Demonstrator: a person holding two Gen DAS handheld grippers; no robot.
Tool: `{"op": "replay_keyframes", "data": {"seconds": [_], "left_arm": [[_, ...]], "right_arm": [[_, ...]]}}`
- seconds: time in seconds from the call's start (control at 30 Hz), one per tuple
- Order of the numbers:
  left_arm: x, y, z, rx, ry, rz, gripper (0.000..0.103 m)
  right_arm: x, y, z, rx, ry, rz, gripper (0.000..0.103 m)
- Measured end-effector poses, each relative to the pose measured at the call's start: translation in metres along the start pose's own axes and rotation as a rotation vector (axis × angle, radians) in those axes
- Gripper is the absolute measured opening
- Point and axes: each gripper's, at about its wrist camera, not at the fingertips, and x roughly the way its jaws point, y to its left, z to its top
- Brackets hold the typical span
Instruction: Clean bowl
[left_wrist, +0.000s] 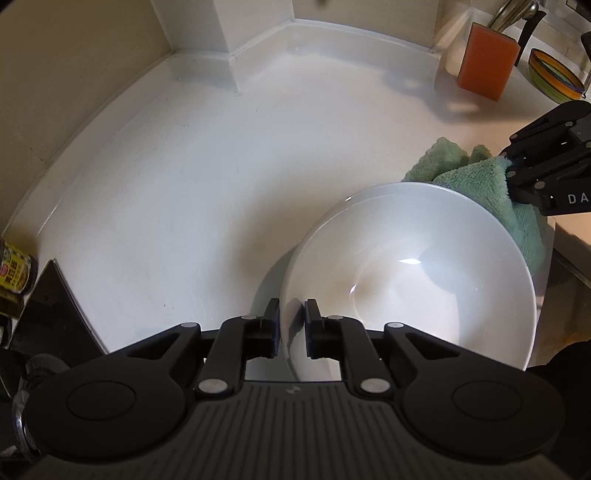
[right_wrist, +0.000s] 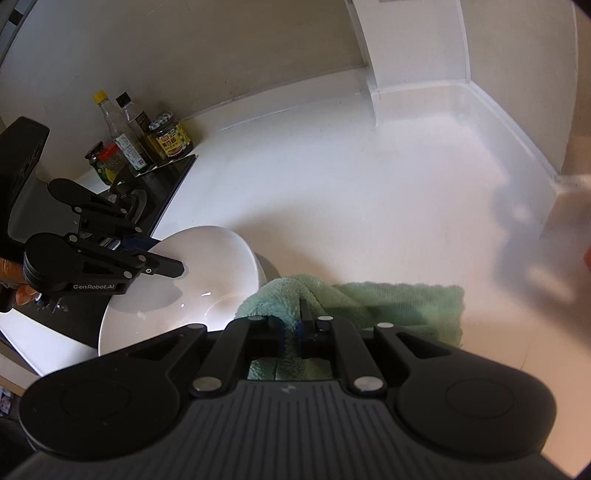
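A: White countertop (left_wrist: 166, 184) is seen under everything; the white bowl (left_wrist: 424, 266) is held tilted above it, its near rim clamped between the fingers of the left gripper (left_wrist: 291, 325).

B: And the green cloth (right_wrist: 388, 306)?

A: It is pinched in the closed right gripper (right_wrist: 295, 326), just beside the bowl's rim.

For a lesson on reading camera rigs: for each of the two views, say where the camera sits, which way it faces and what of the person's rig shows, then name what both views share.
Left wrist view: behind the left claw, facing the counter's back corner; its fingers clamp the white bowl rim.
Right wrist view: behind the right claw, facing the counter and bottles; it pinches the green cloth.
Shared: bowl, cloth, counter, each other's claw.
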Motion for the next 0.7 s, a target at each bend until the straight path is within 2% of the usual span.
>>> {"op": "replay_keyframes", "data": {"seconds": [0.2, 0.4, 0.47, 0.57, 0.63, 0.7], "left_arm": [[0.004, -0.006, 0.007, 0.045, -0.027, -0.003, 0.015], [0.000, -0.006, 0.001, 0.015, -0.035, -0.006, 0.015], [-0.001, -0.004, -0.002, -0.011, -0.043, -0.014, 0.015], [-0.001, -0.005, -0.002, -0.008, -0.047, -0.009, 0.015], [-0.001, -0.007, -0.002, 0.001, -0.046, -0.001, 0.015], [-0.001, -0.008, -0.003, 0.007, -0.045, 0.004, 0.015]], "right_arm": [[-0.002, -0.003, 0.007, 0.004, -0.027, -0.008, 0.006], [-0.032, -0.010, 0.022, 0.068, -0.173, 0.036, 0.006], [-0.046, -0.011, 0.025, 0.077, -0.232, 0.079, 0.006], [-0.065, -0.015, 0.026, 0.092, -0.318, 0.209, 0.006], [-0.068, -0.003, 0.025, -0.035, -0.302, 0.109, 0.006], [-0.064, 0.002, 0.023, -0.098, -0.259, 0.082, 0.006]]}}
